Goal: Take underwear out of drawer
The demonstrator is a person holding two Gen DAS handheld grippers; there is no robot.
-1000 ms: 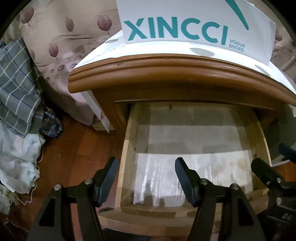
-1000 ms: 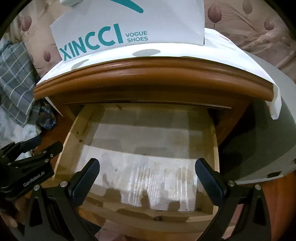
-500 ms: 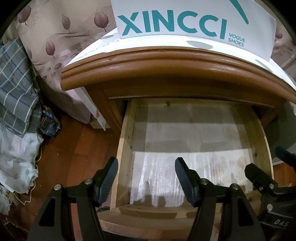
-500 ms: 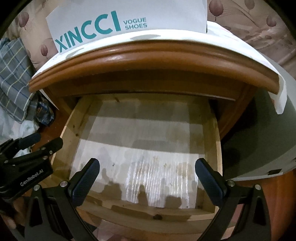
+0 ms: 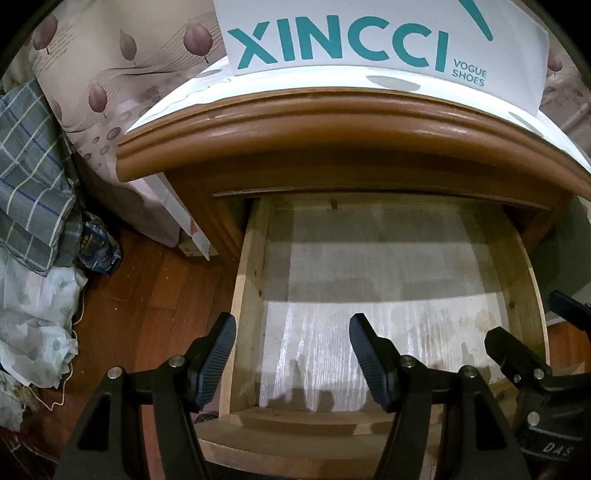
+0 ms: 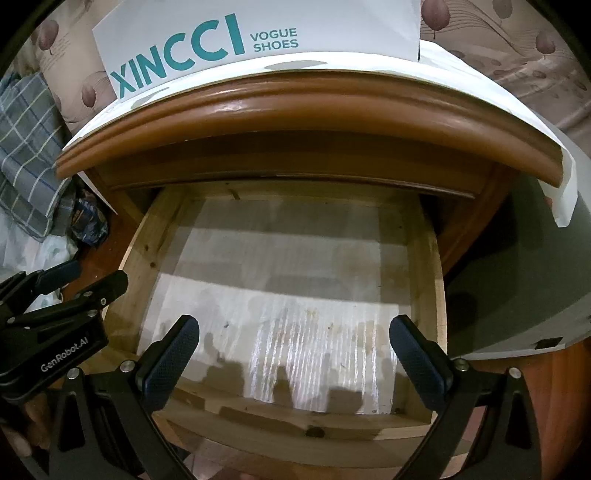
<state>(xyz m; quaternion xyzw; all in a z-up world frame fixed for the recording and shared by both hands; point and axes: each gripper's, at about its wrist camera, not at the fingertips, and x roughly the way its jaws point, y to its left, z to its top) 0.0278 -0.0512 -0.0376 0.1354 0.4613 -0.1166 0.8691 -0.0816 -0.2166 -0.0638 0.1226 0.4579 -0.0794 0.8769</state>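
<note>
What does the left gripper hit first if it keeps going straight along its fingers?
Probably the drawer: the open left gripper straddles its left wall, pointing down at the bare lined bottom. Nothing lies between; depth is unclear.

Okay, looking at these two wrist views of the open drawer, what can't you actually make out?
- Rear of the drawer: both views, shadowed under the nightstand top.
- Drawer front face: both views, cut off below, behind the left gripper and right gripper.
- Shoe box top: cut off by upper edge.
- Underwear: none visible.

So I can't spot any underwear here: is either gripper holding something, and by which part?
Nothing is held. The left gripper and right gripper are open above the drawer.
</note>
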